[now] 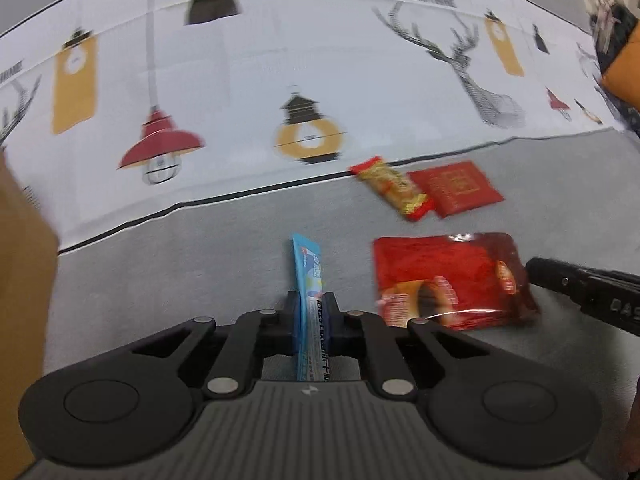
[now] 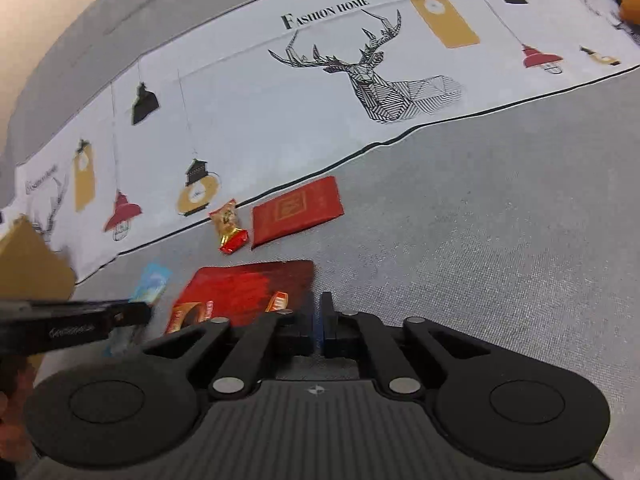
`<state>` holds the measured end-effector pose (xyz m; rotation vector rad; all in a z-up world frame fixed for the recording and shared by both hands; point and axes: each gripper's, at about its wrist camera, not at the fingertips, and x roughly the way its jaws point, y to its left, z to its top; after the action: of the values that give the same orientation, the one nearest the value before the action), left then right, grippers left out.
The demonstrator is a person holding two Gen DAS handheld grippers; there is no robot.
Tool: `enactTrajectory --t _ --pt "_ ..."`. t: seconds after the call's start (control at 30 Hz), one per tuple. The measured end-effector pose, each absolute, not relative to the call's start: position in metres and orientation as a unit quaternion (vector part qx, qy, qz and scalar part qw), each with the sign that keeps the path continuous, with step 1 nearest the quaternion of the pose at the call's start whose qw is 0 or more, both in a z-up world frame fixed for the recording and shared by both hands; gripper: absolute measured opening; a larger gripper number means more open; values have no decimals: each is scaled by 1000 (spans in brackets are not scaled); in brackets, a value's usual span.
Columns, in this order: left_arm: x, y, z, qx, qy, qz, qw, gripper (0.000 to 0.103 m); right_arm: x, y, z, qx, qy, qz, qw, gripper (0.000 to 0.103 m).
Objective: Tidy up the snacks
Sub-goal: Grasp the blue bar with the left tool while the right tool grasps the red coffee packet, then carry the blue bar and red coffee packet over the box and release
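My left gripper [image 1: 311,312] is shut on a long blue snack stick [image 1: 308,276], held edge-up above the grey cloth; the stick also shows in the right wrist view [image 2: 150,286] beside the left gripper's finger [image 2: 100,318]. My right gripper [image 2: 317,322] is shut on the corner of a large red snack bag [image 2: 244,292], also seen in the left wrist view [image 1: 448,276]. A small red and yellow snack pack [image 1: 394,186] [image 2: 229,226] and a flat red packet [image 1: 456,188] [image 2: 298,210] lie on the cloth farther off.
A brown cardboard box [image 1: 20,280] [image 2: 30,264] stands at the left. The grey tablecloth [image 2: 480,220] has a white printed band with lamps and deer [image 2: 360,72]. An orange object [image 1: 622,76] sits at the far right.
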<state>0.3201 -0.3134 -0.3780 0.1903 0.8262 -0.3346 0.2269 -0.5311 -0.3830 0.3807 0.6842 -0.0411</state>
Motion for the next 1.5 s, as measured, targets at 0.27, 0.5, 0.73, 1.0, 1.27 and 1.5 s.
enactTrajectory --t 0.27,0.5,0.73,1.0,1.27,1.5 --pt "334 -262 -377 55 399 -104 910 11 250 -477 -378 141 331 4 933 102" --pt "335 -233 -378 31 410 -129 903 11 269 -422 -393 -24 336 153 929 103" --pt "334 -232 -380 31 409 -140 901 11 294 -441 -393 -50 333 232 913 103" --pt "327 -233 -378 35 417 -143 897 11 274 -446 -392 -40 336 219 915 74" --pt "303 -229 -374 15 435 -154 887 12 247 -481 -387 104 350 202 909 17" --pt "280 -221 -369 -9 448 -186 874 11 215 -463 -371 131 340 208 908 7"
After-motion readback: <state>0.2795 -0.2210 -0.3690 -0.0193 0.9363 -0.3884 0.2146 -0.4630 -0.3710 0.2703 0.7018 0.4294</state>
